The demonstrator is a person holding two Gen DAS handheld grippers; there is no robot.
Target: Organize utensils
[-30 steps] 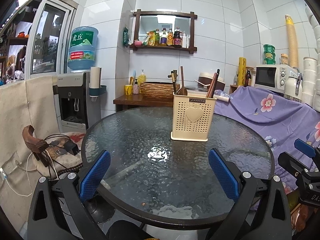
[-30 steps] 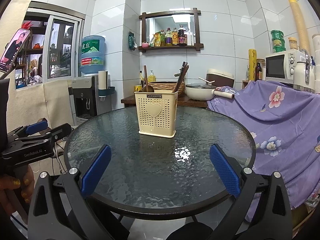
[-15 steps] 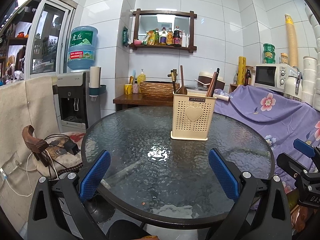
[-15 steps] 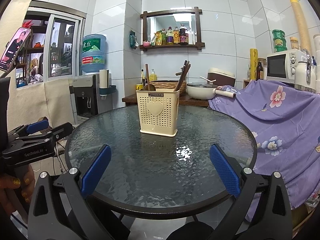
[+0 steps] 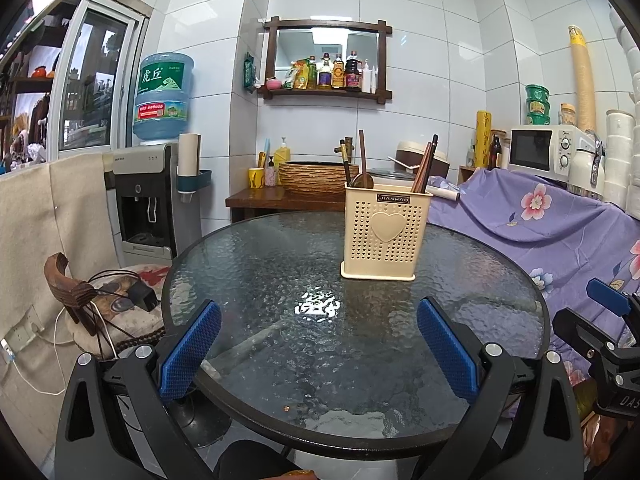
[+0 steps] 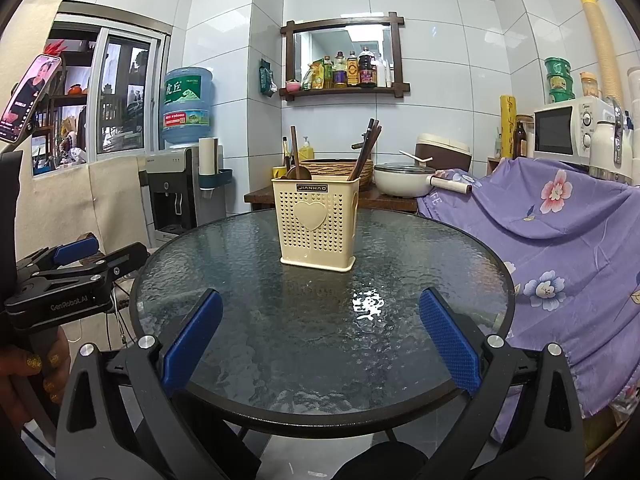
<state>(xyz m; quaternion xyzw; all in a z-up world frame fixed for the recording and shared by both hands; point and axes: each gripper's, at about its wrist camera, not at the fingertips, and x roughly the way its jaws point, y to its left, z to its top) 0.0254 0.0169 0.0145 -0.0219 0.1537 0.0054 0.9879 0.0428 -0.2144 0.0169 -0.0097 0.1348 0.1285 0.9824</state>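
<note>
Nearest the left wrist camera, the left gripper (image 5: 318, 344) hangs over the near rim of the round glass surface (image 5: 280, 360), its blue pads (image 5: 188, 350) spread wide with nothing between them. The right gripper (image 6: 320, 340) sits likewise at the near edge of the same surface in its own view, blue pads (image 6: 450, 344) set wide apart and empty. Each gripper shows at the margin of the other's view: the right one at the far right of the left view, the left one at the far left of the right view, gripped by a hand (image 6: 28, 376) with painted nails. The middle of the glass is bare apart from a bright glare patch (image 5: 316, 304). Toward the far side of the surface stands the cream perforated utensil holder (image 5: 386, 236), upright, with a raised heart on its front. A wooden spoon (image 5: 362, 168) stands in its left part and dark chopsticks (image 5: 426, 168) lean out of its right part. Beyond the surface are a low wooden side table with a woven basket (image 5: 316, 178), a water dispenser (image 5: 152, 196) to the left, a purple floral cloth (image 5: 540, 224) to the right, a microwave (image 5: 544, 152) behind it, and a wall shelf of bottles (image 5: 332, 76) on white tile.
</note>
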